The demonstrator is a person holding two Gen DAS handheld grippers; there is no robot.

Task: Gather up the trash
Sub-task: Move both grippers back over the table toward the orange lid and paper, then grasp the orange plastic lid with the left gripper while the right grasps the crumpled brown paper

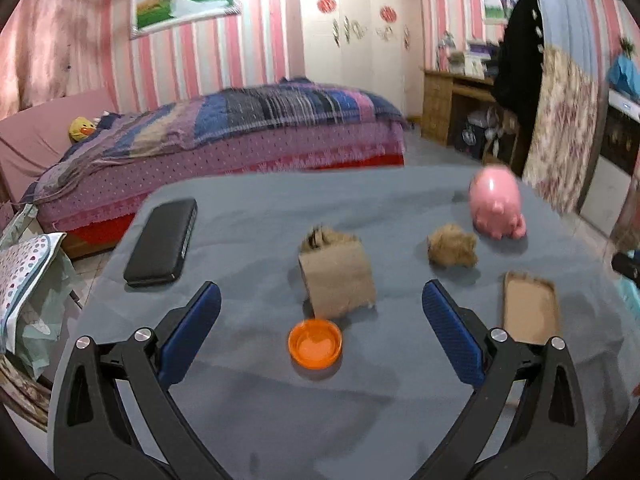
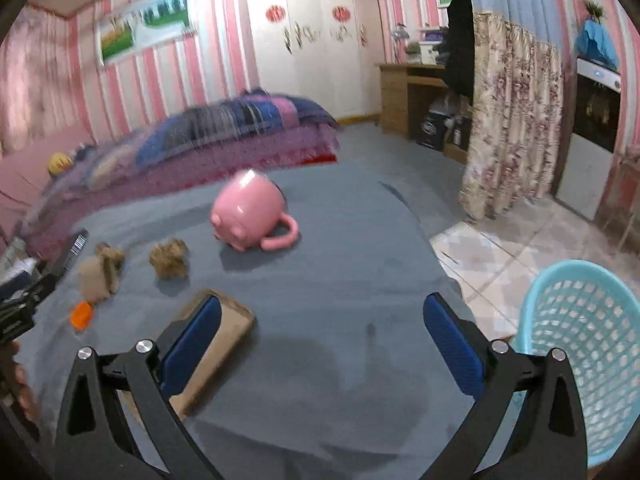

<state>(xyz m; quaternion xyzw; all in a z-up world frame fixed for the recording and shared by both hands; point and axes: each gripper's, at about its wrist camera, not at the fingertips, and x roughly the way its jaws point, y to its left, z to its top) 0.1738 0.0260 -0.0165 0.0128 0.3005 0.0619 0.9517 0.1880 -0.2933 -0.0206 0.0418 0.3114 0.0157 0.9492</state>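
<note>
On the grey-blue tablecloth (image 1: pixel 248 216) lie an orange bottle cap (image 1: pixel 315 343), a torn brown cardboard piece (image 1: pixel 338 278), a crumpled brown paper ball (image 1: pixel 452 245) and a flat cardboard tray (image 1: pixel 530 306). My left gripper (image 1: pixel 320 308) is open and empty, hovering just above and before the cap and the cardboard piece. My right gripper (image 2: pixel 322 332) is open and empty; its left finger overlaps the cardboard tray (image 2: pixel 224 344). The paper ball (image 2: pixel 169 258), cardboard piece (image 2: pixel 100 272) and cap (image 2: pixel 82 315) also show in the right wrist view.
A pink pig mug (image 1: pixel 497 202) lies on its side at the table's far right, also in the right wrist view (image 2: pixel 250 212). A black case (image 1: pixel 162 236) lies at far left. A light blue mesh basket (image 2: pixel 580 352) stands off the table's right edge. A bed (image 1: pixel 224 132) is behind.
</note>
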